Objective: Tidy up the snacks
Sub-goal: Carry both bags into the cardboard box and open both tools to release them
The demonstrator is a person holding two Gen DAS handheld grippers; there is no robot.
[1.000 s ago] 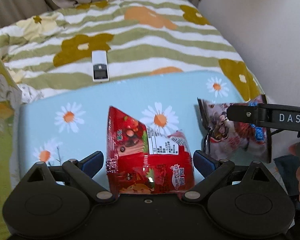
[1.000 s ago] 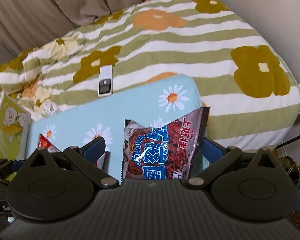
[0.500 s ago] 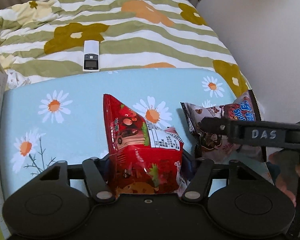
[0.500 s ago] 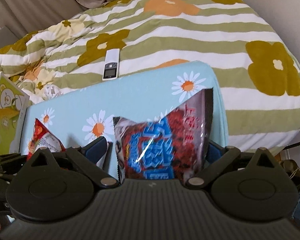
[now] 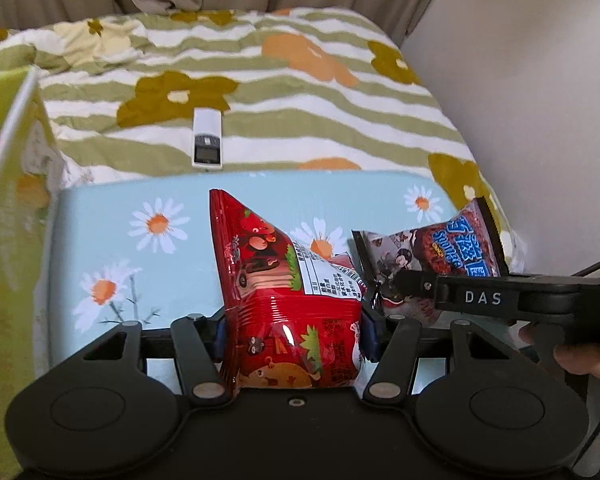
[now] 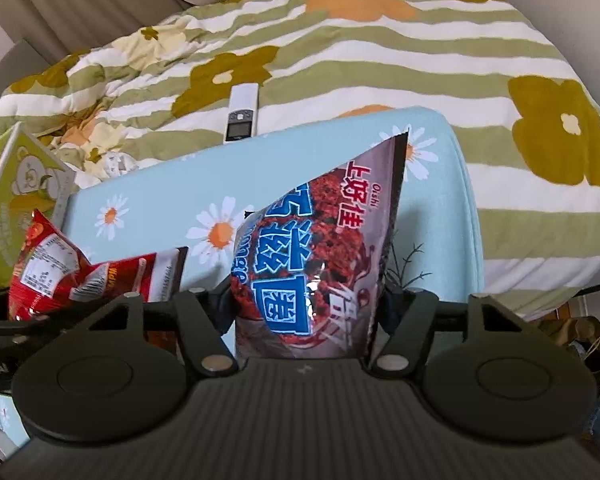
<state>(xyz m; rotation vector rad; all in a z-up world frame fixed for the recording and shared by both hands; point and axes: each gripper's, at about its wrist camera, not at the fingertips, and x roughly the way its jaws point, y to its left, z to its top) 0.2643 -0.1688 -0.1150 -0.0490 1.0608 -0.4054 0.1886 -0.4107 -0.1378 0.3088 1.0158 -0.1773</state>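
My left gripper (image 5: 296, 336) is shut on a red snack bag (image 5: 284, 296) and holds it upright over the light blue daisy-print board (image 5: 140, 240). My right gripper (image 6: 306, 312) is shut on a brown snack bag with blue lettering (image 6: 320, 256), also held upright above the board (image 6: 148, 196). In the left wrist view the brown bag (image 5: 432, 256) and the right gripper (image 5: 384, 292) sit just right of the red bag. In the right wrist view the red bag (image 6: 60, 268) is at the lower left.
A green and white carton (image 5: 8, 208) stands at the board's left edge; it also shows in the right wrist view (image 6: 16, 196). A white remote (image 5: 207, 144) lies on the striped flower blanket (image 5: 300, 92) behind the board. A wall (image 5: 520, 80) is on the right.
Both grippers have closed on their bags, the left one first. The bags are now lifted and held upright above the board.
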